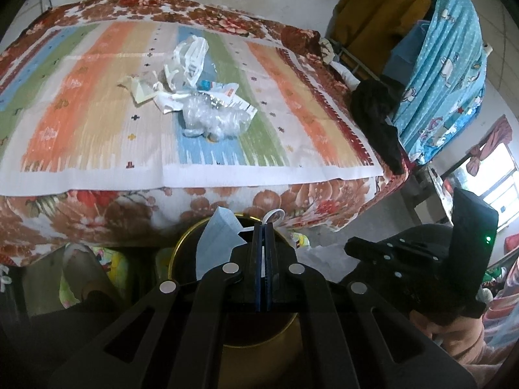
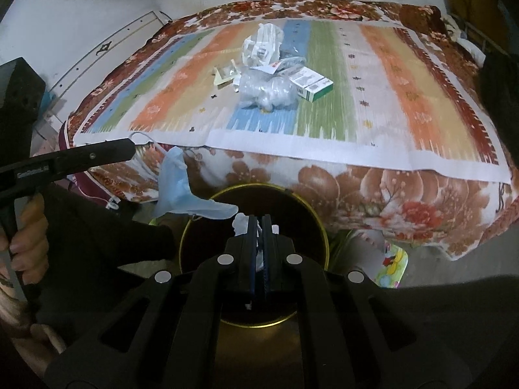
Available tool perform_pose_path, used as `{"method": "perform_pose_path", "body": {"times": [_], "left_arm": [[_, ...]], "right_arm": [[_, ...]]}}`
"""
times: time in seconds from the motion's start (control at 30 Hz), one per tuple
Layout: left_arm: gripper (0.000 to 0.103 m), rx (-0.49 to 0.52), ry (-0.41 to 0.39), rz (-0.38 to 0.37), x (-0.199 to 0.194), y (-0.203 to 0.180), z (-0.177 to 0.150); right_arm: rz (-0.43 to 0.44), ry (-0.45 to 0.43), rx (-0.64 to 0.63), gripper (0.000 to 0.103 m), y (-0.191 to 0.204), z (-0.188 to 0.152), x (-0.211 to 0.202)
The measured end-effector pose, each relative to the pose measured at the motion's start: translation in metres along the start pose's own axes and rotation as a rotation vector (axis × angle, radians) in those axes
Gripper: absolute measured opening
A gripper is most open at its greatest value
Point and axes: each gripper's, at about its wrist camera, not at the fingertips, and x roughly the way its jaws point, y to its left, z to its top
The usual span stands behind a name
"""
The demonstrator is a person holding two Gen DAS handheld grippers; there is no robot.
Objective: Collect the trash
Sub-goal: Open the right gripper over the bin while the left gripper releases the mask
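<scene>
Left wrist view: our left gripper (image 1: 263, 227) has its fingers pressed together on a blue mask (image 1: 216, 243), which hangs off to the left over the gold-rimmed bin (image 1: 181, 249) below the bed edge; a white ear loop (image 1: 274, 215) sticks up just past the tips. On the striped mat (image 1: 97, 113) over the floral blanket (image 1: 113, 207), the trash pile (image 1: 198, 94) sits mid-bed: clear plastic bags, paper scraps, wrappers. The right gripper (image 1: 353, 246) shows at the right, side on; we cannot tell its fingers from here. Dark cloth (image 1: 379, 123) hangs at the bed's right corner, with a blue curtain (image 1: 447, 64) behind. Right wrist view: our right gripper (image 2: 258, 218) is pinching white crumpled paper (image 2: 241, 223) above the bin (image 2: 319, 220) mouth. The left gripper (image 2: 129, 147) comes in from the left, the mask (image 2: 176, 191) dangling from its tip beside the bin rim, and a hand (image 2: 27, 233) grips its handle. The pile (image 2: 269, 81) lies on the mat (image 2: 405, 103), including a green-and-white box (image 2: 311, 82).
</scene>
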Motion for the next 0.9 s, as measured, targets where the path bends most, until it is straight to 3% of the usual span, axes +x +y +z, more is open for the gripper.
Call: {"method": "perform_pose_path", "body": {"times": [0.43,0.5,0.57,0.6,0.9], "left_arm": [[0.001,-0.025,0.047,0.010,0.022,-0.006,-0.015],[0.006,-0.035,0.078,0.008,0.028,-0.004,-0.016],[0.024,-0.058,0.085,0.018,0.030,-0.001,-0.016],[0.025,-0.062,0.081,0.020,0.030,0.000,-0.016],[0.036,-0.072,0.046,0.042,0.021,0.004,-0.010]], "right_arm": [[-0.024,0.013,0.002,0.003,0.005,-0.007,0.008],[-0.015,0.035,0.001,0.006,0.005,-0.006,0.012],[-0.013,0.040,0.000,0.029,0.007,-0.005,0.013],[-0.011,0.033,0.000,0.034,0.007,-0.004,0.012],[0.003,0.016,0.024,0.043,0.002,0.004,0.014]]}}
